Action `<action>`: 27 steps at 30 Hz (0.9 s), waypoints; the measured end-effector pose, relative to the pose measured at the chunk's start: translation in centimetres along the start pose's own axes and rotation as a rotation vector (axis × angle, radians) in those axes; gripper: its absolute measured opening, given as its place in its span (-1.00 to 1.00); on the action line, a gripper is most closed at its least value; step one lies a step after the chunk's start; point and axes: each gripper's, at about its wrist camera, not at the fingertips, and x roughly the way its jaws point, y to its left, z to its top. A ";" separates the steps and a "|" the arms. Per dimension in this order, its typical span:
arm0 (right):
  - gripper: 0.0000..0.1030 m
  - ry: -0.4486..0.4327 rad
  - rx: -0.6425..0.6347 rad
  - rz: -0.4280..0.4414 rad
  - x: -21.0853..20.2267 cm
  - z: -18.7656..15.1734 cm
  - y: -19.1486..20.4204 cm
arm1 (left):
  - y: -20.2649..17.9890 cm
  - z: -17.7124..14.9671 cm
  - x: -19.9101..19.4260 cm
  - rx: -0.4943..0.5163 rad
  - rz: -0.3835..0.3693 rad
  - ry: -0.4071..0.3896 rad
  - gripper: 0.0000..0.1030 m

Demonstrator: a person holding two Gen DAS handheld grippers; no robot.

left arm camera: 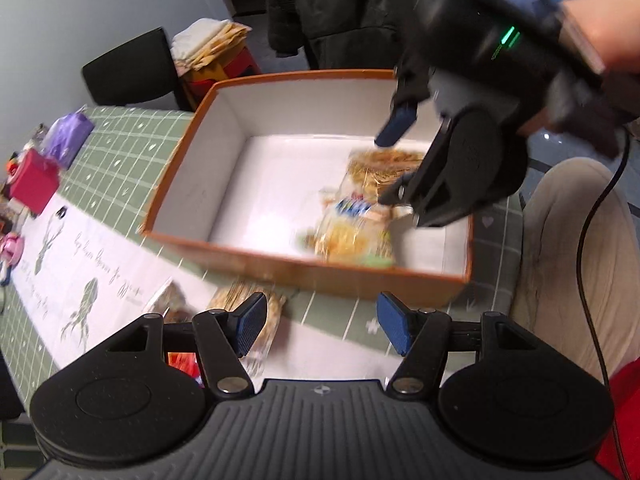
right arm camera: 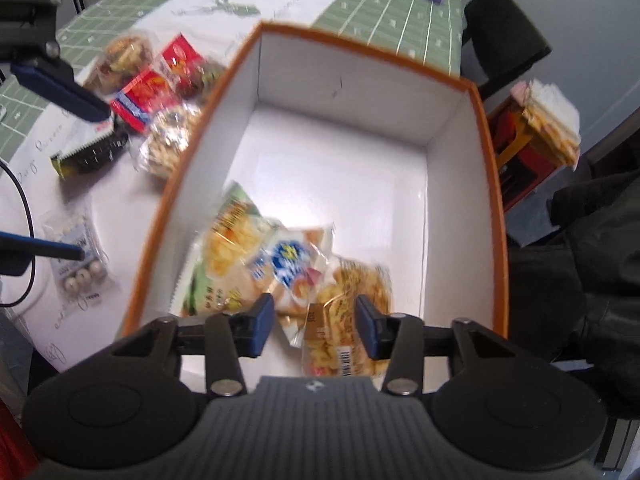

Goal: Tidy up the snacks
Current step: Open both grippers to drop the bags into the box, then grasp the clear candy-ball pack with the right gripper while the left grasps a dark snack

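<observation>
An orange box with a white inside stands on the table. In its near corner lie three snack packets: a green chip bag, a blue-and-white packet and a golden packet; the left wrist view shows them as a blurred heap. My right gripper hangs open just above them, its pads clear of the packets. My left gripper is open over the table outside the box, above a clear packet of snacks.
Several loose snacks lie left of the box: a red packet, a clear nut bag, a black packet, a packet of white balls. A purple pouch, a red box, a black chair and a person's leg surround the table.
</observation>
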 end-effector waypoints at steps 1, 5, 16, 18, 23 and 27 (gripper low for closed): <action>-0.06 -0.024 -0.005 0.002 -0.9 0.1 0.4 | 0.0 -0.6 -0.5 -0.007 0.006 0.002 0.46; 0.10 -0.114 -0.029 0.020 -3.6 0.5 2.4 | 0.3 -2.6 -1.9 -0.020 0.050 0.000 0.52; 0.10 -0.248 -0.110 0.108 -5.6 1.7 10.3 | 2.9 -9.0 -5.3 -0.305 0.198 -0.032 0.55; 0.12 -0.244 -0.134 0.135 -5.0 1.6 11.9 | 3.0 -10.5 -5.6 -0.351 0.194 -0.034 0.56; 0.29 -0.200 -0.199 0.194 -2.7 0.9 14.8 | 2.2 -13.5 -4.9 -0.402 0.187 -0.036 0.57; 0.35 -0.134 -0.237 0.232 -0.5 0.4 16.4 | 1.3 -15.3 -3.5 -0.357 0.171 -0.058 0.57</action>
